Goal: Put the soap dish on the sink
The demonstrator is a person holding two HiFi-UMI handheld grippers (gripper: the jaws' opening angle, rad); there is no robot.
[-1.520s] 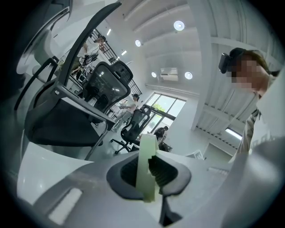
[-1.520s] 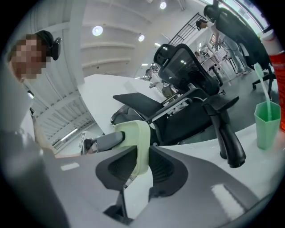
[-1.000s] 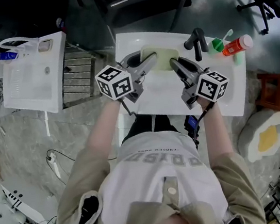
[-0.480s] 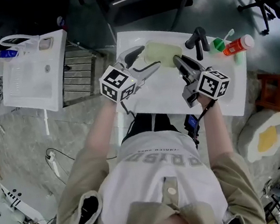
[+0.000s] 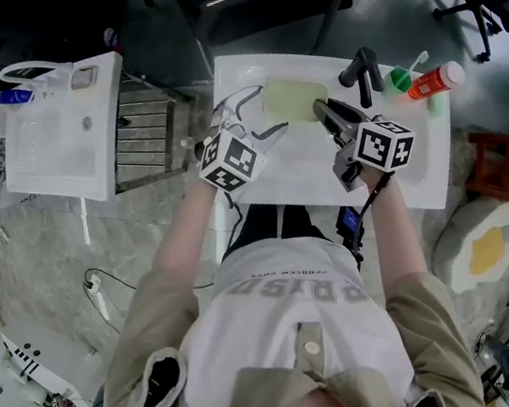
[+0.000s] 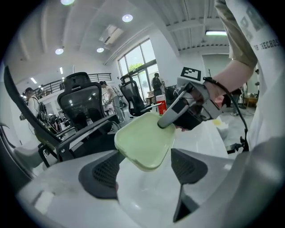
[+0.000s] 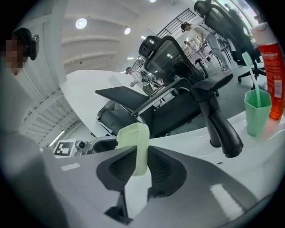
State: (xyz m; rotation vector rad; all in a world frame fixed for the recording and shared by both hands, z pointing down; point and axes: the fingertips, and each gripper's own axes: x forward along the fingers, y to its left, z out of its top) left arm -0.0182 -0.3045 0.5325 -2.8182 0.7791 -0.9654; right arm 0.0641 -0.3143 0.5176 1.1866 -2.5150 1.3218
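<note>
- The pale green soap dish (image 5: pixel 294 99) is at the far left part of the white sink (image 5: pixel 305 164), close to its far rim and just left of the black faucet (image 5: pixel 363 72).
- Its long axis runs left to right along that rim, and its hollow side faces up, tilted a little toward the left gripper.
- The right gripper (image 5: pixel 324 110) is clamped on the dish's right end, its two pads pressing the thin rim from both sides.
- The left gripper (image 5: pixel 258 114) is at the dish's left end. Its jaws have just been opening and now stand wide apart, with the near corner of the dish between the pads but not pressed by them.
- Right of the faucet stand a green cup (image 5: pixel 396 81) and a red bottle (image 5: pixel 432 81).
</note>
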